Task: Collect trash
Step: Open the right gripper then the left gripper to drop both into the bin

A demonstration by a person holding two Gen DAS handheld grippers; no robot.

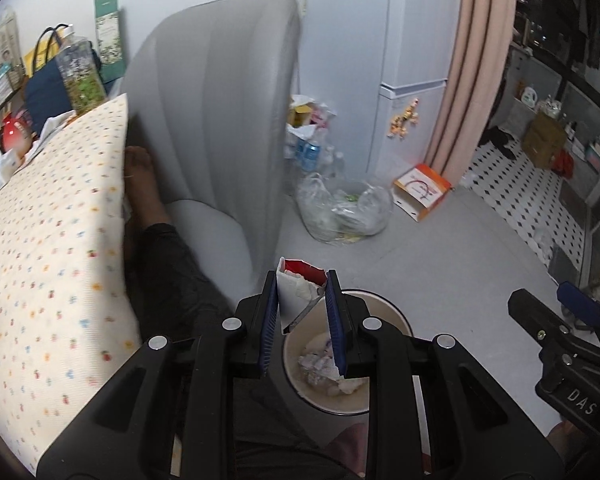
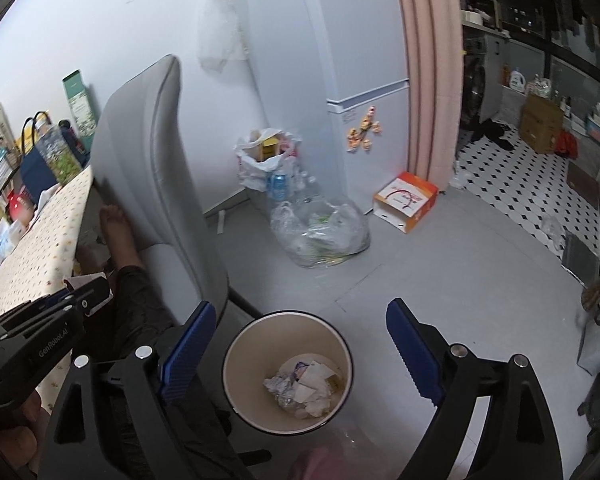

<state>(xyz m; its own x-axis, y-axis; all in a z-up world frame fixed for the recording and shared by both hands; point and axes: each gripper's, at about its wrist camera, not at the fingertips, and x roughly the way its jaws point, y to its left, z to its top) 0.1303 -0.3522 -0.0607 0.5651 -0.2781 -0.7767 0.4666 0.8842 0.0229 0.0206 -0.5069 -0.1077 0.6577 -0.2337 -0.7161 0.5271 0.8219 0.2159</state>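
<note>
Trash sits in two places relative to the bin (image 2: 288, 372): a heap of crumpled paper and wrappers (image 2: 306, 388) lies on its bottom, and a torn red-and-white wrapper (image 1: 300, 286) with a wad of white tissue hangs just above its rim. Your left gripper (image 1: 302, 300) is clenched on that wrapper; the blue pads press it from both sides, and the piece pokes up past the fingertips. From the left wrist view the bin shows directly beneath the jaws, partly hidden by them.

Your right gripper (image 2: 300, 344) is released, its jaws spread wide on either side of the bin's mouth with nothing between them; the round cream bin lies below and between the two blue pads (image 2: 190, 354).

Beyond the bin, on the grey floor, stands a clear plastic bag (image 2: 320, 232) stuffed with more waste, and past that a white bag (image 2: 260, 164) against the wall. An orange-and-white box (image 2: 405, 201) lies to the right of the clear bag. To the left of the bin rises a grey chair (image 2: 152, 168), and further left a table under a dotted cloth (image 1: 56, 240).
</note>
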